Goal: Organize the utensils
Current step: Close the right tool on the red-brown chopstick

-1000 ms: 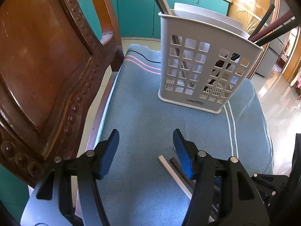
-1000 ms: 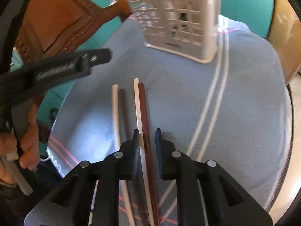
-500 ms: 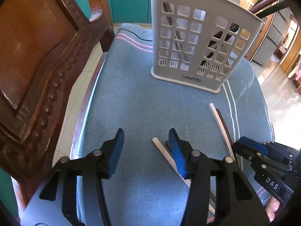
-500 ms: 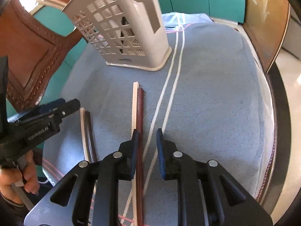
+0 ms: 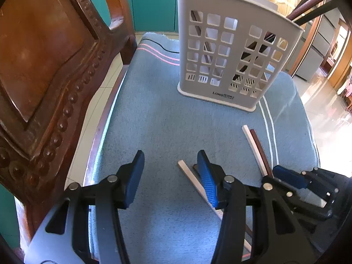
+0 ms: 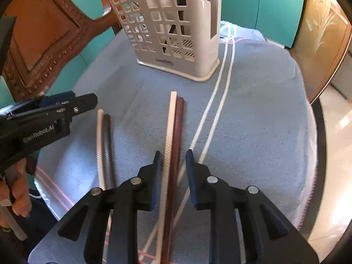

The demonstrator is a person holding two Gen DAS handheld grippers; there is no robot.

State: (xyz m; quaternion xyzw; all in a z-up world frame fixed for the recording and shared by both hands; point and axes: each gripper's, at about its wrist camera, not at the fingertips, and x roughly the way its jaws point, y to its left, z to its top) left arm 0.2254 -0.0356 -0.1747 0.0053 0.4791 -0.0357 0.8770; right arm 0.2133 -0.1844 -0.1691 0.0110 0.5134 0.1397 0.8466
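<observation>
Two pairs of chopsticks lie on a blue towel. A white and dark red pair runs between the jaws of my right gripper, which is open and straddles it. A white and dark brown pair lies to its left; in the left wrist view this pair passes under the right finger of my left gripper, which is open and empty. A white slotted utensil holder stands upright at the far end with several chopsticks in it. It also shows in the right wrist view.
A carved wooden chair back rises on the left. The towel covers the seat and drops off at its right edge over a shiny floor. Teal cabinets stand behind.
Both grippers have drawn back from the holder and steadied. The right gripper's jaws have opened wider around the white and red pair. The left gripper stays open beside the other pair.
</observation>
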